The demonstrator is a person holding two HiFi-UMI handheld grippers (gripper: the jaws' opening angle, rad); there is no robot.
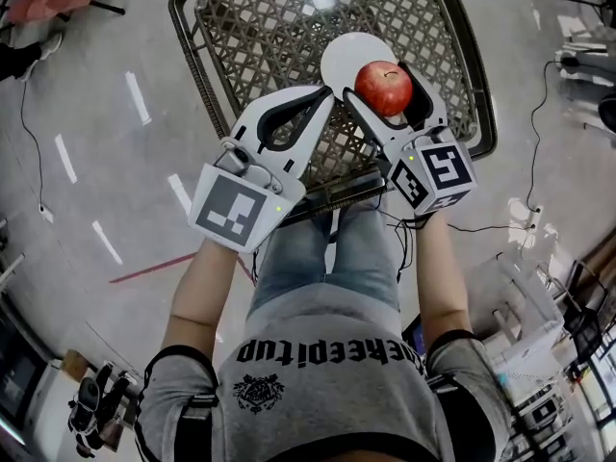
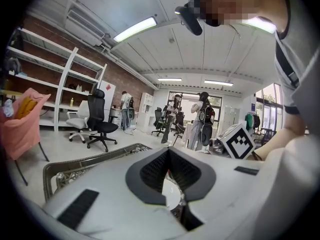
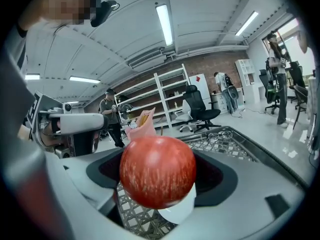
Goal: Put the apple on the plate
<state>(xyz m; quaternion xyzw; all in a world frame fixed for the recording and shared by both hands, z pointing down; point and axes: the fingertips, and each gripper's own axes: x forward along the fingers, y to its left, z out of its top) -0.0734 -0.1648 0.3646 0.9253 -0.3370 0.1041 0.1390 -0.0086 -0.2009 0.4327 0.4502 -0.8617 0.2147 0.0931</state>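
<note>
Gripping apple [image 1: 383, 88] in right tongs [image 1: 387, 73], left tongs [image 1: 323, 93] closed and empty, head view alone revealing plate's [image 1: 339, 58] round rim under apple

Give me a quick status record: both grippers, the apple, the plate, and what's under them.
right gripper: shut on the red apple, one jaw on each side of it
left gripper: shut, nothing between its jaws, tips close beside the right gripper
apple: held over the white plate; contact with the plate cannot be told
plate: lies on the metal lattice table, partly covered by the apple and the right jaws
task step: apple not yet released
</note>
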